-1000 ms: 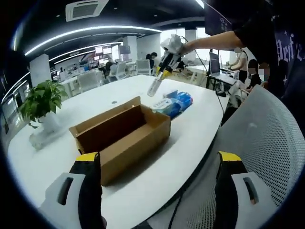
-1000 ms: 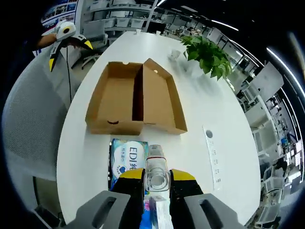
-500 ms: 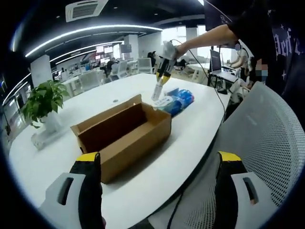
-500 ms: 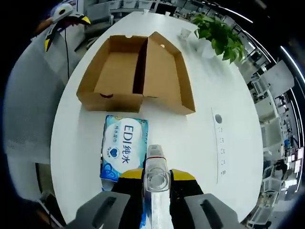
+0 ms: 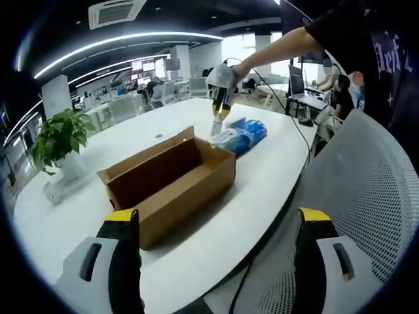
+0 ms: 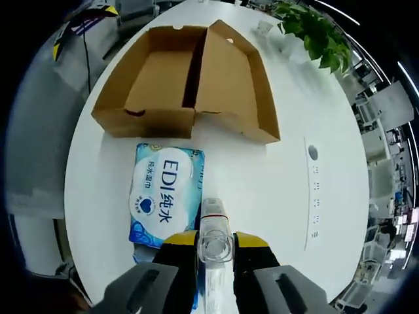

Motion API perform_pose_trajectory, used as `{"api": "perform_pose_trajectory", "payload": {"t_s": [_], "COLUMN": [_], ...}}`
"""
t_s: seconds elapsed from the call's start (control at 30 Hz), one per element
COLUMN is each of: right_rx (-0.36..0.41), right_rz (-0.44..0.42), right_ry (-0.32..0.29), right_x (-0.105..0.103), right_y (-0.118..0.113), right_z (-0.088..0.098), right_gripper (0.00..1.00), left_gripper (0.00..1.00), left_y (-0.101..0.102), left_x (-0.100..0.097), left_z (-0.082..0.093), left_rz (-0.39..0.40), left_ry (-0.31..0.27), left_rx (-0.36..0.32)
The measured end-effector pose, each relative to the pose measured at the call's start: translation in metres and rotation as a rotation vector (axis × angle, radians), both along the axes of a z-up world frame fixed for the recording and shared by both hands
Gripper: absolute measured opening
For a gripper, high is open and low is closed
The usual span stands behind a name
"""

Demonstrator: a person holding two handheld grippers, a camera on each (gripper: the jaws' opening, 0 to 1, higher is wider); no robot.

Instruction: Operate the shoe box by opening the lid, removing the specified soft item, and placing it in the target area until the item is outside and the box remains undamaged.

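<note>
The brown cardboard shoe box (image 5: 171, 178) stands open on the white table (image 5: 262, 176), lid folded back, and its inside (image 6: 154, 82) looks empty. A soft blue wipes pack (image 6: 163, 194) lies flat on the table just outside the box's short end (image 5: 243, 136). My right gripper (image 6: 213, 240) is shut on a clear plastic bottle (image 6: 213, 229), held above the table beside the pack. Seen from the left gripper view, that gripper (image 5: 220, 82) points the bottle (image 5: 216, 124) down at the pack. My left gripper (image 5: 217, 219) hangs open over the table's near edge, short of the box.
A potted plant (image 5: 57, 139) stands at the table's far side. A white power strip (image 6: 313, 191) lies flat beside the box. A white mesh chair (image 5: 370, 190) sits close on the right of the left gripper. A person's arm (image 5: 281, 46) reaches over the table.
The right gripper has come down with the bottle, closer to the table and the blue pack. The left gripper has held still.
</note>
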State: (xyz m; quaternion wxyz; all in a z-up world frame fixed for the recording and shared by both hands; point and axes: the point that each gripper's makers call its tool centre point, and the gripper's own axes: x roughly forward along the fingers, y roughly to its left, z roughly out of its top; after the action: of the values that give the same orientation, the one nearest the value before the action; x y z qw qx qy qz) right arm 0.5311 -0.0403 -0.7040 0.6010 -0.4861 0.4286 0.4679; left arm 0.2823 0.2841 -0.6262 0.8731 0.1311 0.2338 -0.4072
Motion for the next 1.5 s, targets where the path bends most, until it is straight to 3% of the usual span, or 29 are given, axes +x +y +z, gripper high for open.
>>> {"api": "perform_pose_trajectory", "payload": {"t_s": [0.17, 0.43, 1.13, 1.5], "right_rx": [-0.058, -0.086, -0.071, -0.047], "right_rz": [0.019, 0.015, 0.009, -0.002], "right_ry": [0.017, 0.035, 0.028, 0.021], "right_x": [-0.003, 0.000, 0.012, 0.019], "right_y": [0.003, 0.010, 0.009, 0.010], "right_z": [-0.003, 0.000, 0.000, 0.000], "right_gripper": [0.15, 0.16, 0.17, 0.24], "left_gripper": [0.97, 0.96, 0.93, 0.80], "left_y": [0.001, 0.003, 0.009, 0.028], "left_x": [0.000, 0.001, 0.010, 0.033], "left_z": [0.000, 0.000, 0.002, -0.003], "left_rz": [0.009, 0.015, 0.066, 0.141], "left_ry": [0.002, 0.005, 0.008, 0.028], "left_rx": [-0.006, -0.013, -0.035, -0.017]}}
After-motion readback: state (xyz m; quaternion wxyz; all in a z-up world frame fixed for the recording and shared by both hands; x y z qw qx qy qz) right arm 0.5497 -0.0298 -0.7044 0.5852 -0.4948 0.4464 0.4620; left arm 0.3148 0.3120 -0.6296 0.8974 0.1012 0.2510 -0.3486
